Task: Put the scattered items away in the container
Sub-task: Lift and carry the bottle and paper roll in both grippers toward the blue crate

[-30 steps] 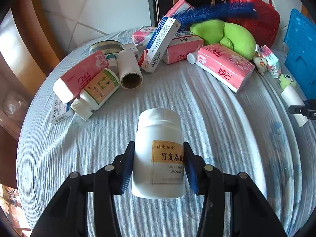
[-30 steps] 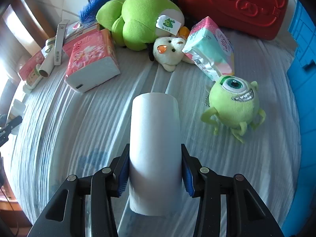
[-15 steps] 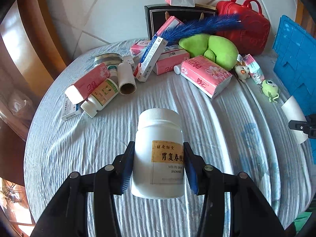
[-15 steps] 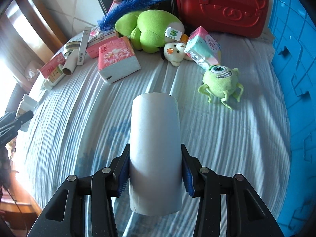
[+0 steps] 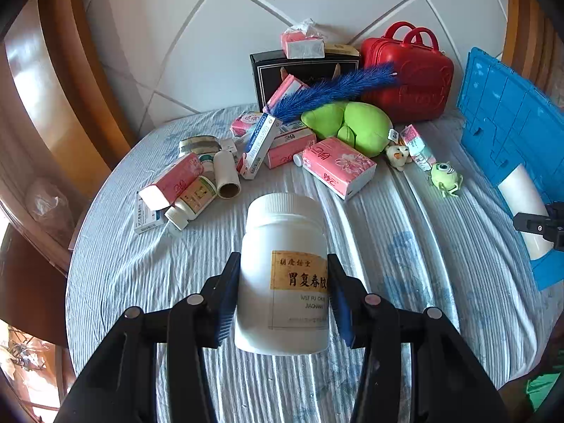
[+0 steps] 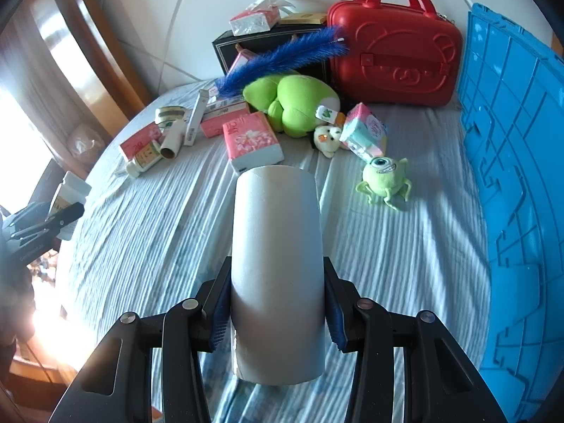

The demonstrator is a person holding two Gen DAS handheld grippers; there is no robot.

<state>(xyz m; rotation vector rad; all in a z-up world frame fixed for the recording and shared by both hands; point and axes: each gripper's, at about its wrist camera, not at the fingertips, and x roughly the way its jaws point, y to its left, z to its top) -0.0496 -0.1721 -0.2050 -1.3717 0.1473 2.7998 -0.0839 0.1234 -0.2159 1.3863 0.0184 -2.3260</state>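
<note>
My left gripper is shut on a white medicine jar with a yellow label, held above the striped tablecloth. My right gripper is shut on a white paper roll, also held above the table. The blue crate stands at the right edge; it also shows in the left wrist view, with the roll in front of it. Scattered items lie at the far side: a pink tissue pack, a green one-eyed toy, a small bottle, a cardboard tube.
A red case, a black box, a blue feather duster, a green plush cushion, a small white plush and several pink boxes crowd the back. The table edge curves at the left, with wood furniture beyond.
Both grippers have risen and pulled back from the table with their loads; more of the table and the wall shows. The jaws have kept their grip.
</note>
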